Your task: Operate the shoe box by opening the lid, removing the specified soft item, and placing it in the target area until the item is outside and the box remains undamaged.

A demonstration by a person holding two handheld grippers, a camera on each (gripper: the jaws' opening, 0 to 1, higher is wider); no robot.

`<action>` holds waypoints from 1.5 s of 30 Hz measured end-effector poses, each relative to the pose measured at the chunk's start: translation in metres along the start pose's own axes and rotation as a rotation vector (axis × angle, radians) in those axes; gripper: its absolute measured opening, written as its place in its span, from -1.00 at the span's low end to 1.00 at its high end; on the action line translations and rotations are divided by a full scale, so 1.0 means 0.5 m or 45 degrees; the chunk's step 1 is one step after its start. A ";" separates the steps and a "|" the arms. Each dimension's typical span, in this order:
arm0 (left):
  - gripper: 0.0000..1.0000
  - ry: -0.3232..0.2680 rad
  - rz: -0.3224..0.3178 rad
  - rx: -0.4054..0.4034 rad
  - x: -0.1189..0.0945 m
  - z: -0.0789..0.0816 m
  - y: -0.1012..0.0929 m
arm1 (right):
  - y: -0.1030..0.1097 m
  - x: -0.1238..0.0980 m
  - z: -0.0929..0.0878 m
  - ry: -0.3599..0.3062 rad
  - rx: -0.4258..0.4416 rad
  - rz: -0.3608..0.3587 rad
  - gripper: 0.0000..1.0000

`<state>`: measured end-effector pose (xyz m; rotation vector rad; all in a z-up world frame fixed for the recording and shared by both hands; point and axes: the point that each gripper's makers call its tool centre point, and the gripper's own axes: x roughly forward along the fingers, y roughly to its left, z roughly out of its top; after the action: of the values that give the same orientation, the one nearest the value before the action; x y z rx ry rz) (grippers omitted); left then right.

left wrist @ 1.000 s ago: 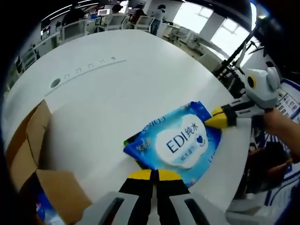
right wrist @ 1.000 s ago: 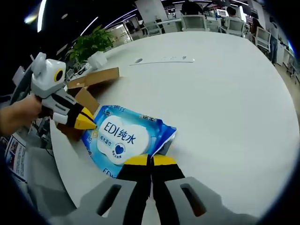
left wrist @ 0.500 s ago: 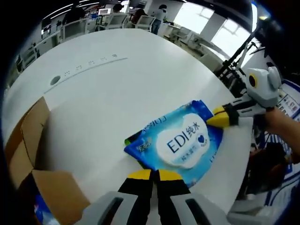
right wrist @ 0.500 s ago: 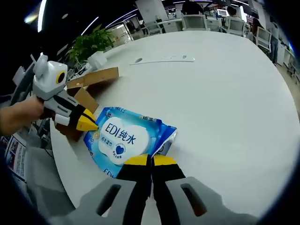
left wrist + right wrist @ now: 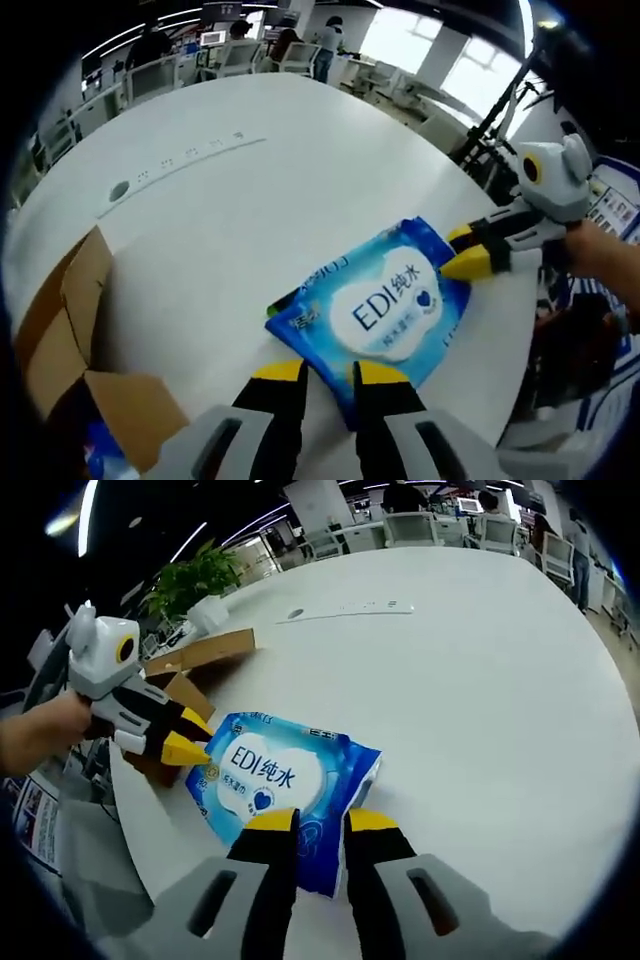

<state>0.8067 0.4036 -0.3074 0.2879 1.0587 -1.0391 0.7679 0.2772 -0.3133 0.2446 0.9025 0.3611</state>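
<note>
A blue wipes pack (image 5: 385, 310) (image 5: 270, 775) with a white "EDI" label lies flat on the round white table (image 5: 250, 200). My left gripper (image 5: 330, 375) is open, and one edge of the pack lies in the gap between its yellow-tipped jaws. My right gripper (image 5: 320, 825) is also open at the opposite edge. Each gripper appears in the other's view: the right gripper (image 5: 468, 252) at the pack's far side, the left gripper (image 5: 188, 735) likewise. The open cardboard shoe box (image 5: 70, 320) (image 5: 200, 650) stands beside the pack, flaps up.
Something blue (image 5: 100, 445) lies inside the box. A socket strip (image 5: 190, 152) (image 5: 345, 608) is set into the table. The table's edge runs close behind the pack. A potted plant (image 5: 195, 580), office chairs and desks stand beyond the table.
Both grippers have gone from shut on the pack's edges to open. The pack now rests on the table, hardly shifted.
</note>
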 end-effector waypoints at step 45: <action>-0.11 -0.214 -0.033 0.059 -0.234 -0.030 0.038 | 0.183 -0.085 0.040 -0.047 -0.112 -0.023 -0.16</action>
<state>0.8027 0.4887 -0.2236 0.2203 0.8897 -1.0931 0.7411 0.3423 -0.2383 0.1614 0.8500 0.3776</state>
